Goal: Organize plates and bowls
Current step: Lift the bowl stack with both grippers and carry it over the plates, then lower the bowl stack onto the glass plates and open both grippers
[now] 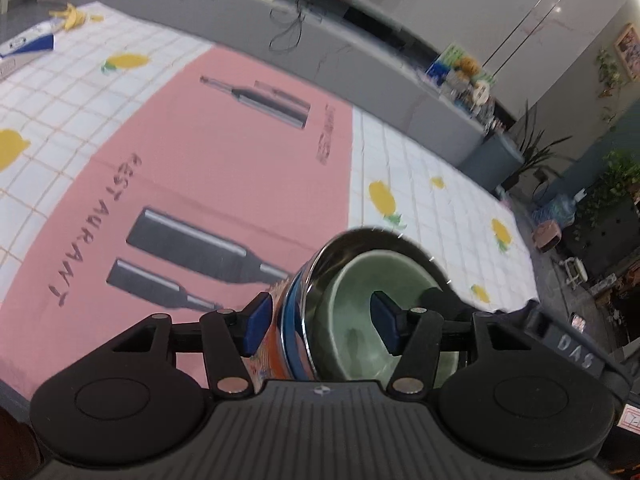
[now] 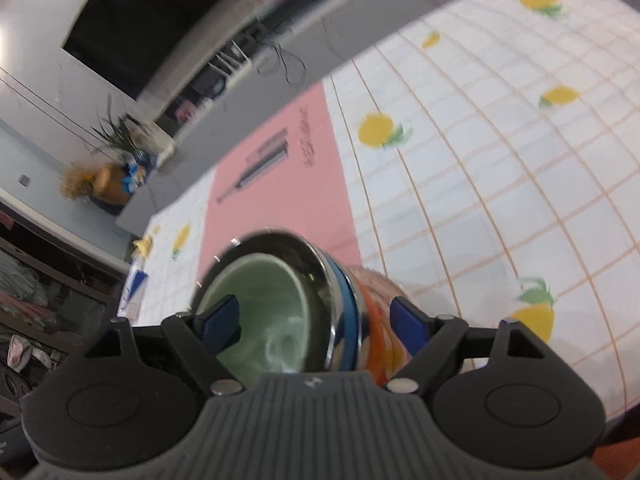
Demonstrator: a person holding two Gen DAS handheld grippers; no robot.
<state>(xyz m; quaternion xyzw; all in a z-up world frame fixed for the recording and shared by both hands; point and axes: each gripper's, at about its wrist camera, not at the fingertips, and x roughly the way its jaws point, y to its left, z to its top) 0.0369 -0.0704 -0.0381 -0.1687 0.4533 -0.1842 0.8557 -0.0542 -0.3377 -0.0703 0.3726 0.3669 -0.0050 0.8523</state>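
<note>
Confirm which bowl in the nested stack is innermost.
The pale green bowl. It sits inside the shiny steel bowl, whose outside has a blue band and orange print. Both grippers' fingers straddle the stack's rim.

Table (image 1: 420, 168) covered by white grid cloth printed with yellow fruit. Pink placemat (image 1: 224, 168) lies on it, printed with grey utensils and "RESTAURANT". Banana peel (image 1: 72, 16) at far corner. Potted plants (image 1: 616, 176) beside the table.

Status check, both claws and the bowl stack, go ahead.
Left claw open, straddling the stack's wall. Right claw open, same on its side. Green bowl nested inside steel bowl. Pink mat ahead clear.
</note>
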